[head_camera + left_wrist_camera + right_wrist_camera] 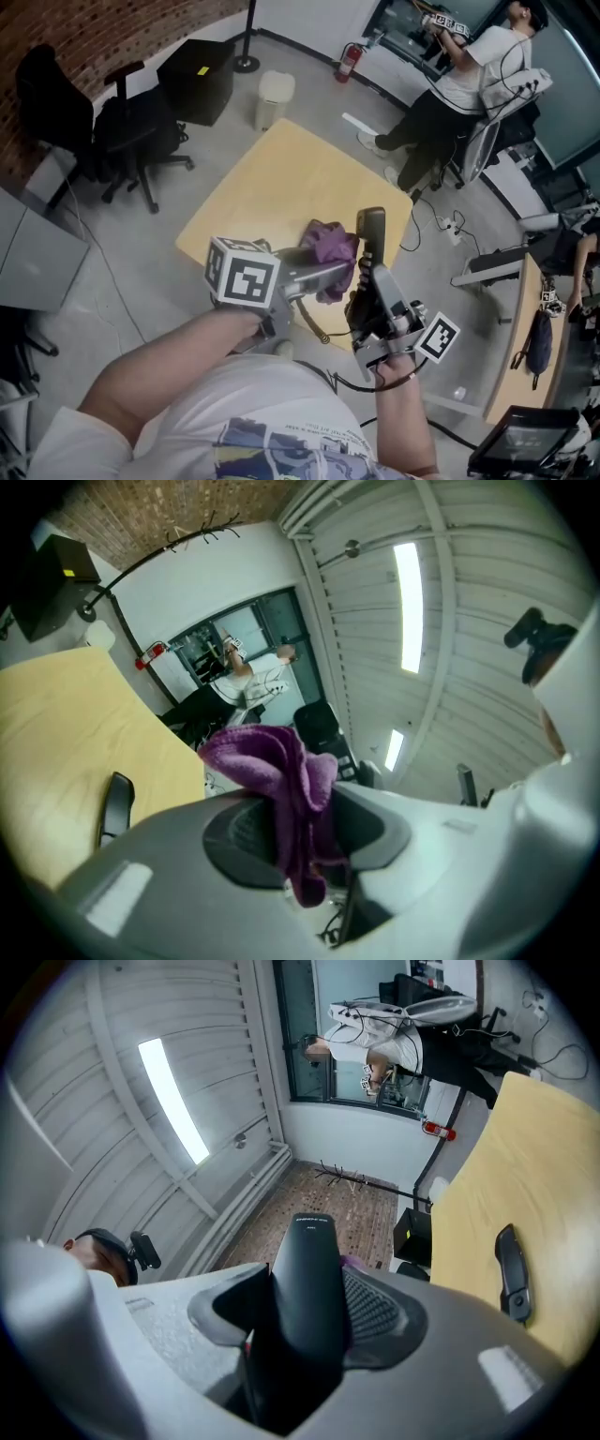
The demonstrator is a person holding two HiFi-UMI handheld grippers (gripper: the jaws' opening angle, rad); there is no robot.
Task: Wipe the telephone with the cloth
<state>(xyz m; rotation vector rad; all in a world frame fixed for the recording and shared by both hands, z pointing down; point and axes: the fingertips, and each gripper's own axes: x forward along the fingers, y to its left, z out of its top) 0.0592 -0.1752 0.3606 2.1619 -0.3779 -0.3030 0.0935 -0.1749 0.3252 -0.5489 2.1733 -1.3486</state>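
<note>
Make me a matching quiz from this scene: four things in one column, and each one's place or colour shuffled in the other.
1 cloth
2 telephone handset
3 table
4 bin

A held in the right gripper
B pale yellow
C on the floor beyond the table
D held in the left gripper

Pairs: 1-D, 2-A, 3-B, 4-C

cloth (pixel 328 246) in left tongs (pixel 339 274), telephone (pixel 371 225) in right tongs (pixel 367 281), both above table (pixel 281 187)
</note>
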